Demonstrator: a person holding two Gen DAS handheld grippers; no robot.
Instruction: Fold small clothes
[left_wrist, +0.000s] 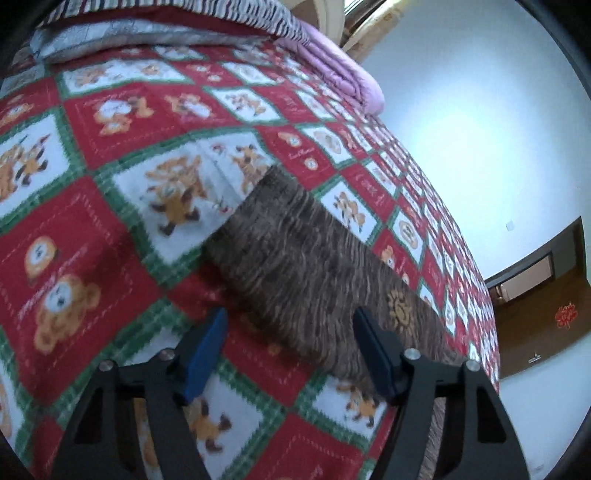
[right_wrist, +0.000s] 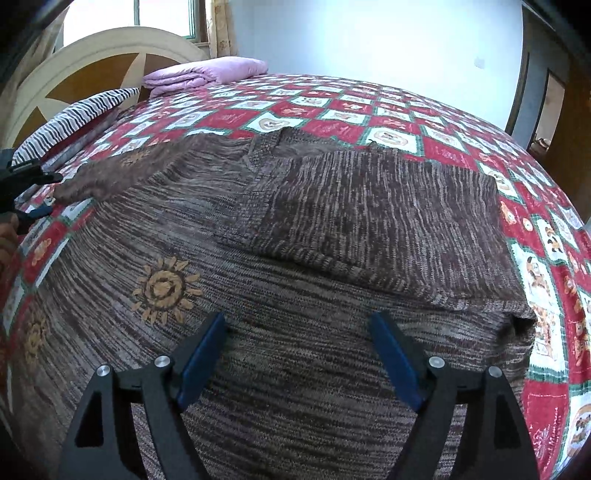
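A brown knitted sweater (right_wrist: 258, 332) with orange sun motifs (right_wrist: 162, 288) lies flat on the bear-patterned quilt (right_wrist: 546, 288). One sleeve (right_wrist: 380, 218) is folded across its chest. The other sleeve (right_wrist: 118, 170) stretches out to the left. My right gripper (right_wrist: 299, 332) hovers open over the sweater's lower body, with nothing pinched. In the left wrist view the outstretched sleeve (left_wrist: 306, 258) runs diagonally, and my left gripper (left_wrist: 291, 314) stands open over its near part, pads apart from the knit. That left gripper (right_wrist: 44, 194) also shows at the far left edge of the right wrist view, by the sleeve's end.
A folded pink blanket (right_wrist: 207, 74) and a striped pillow (right_wrist: 74, 114) lie at the head of the bed, before a cream and brown headboard (right_wrist: 92, 59). A white wall and a brown door (left_wrist: 546, 302) stand beyond the bed's far side.
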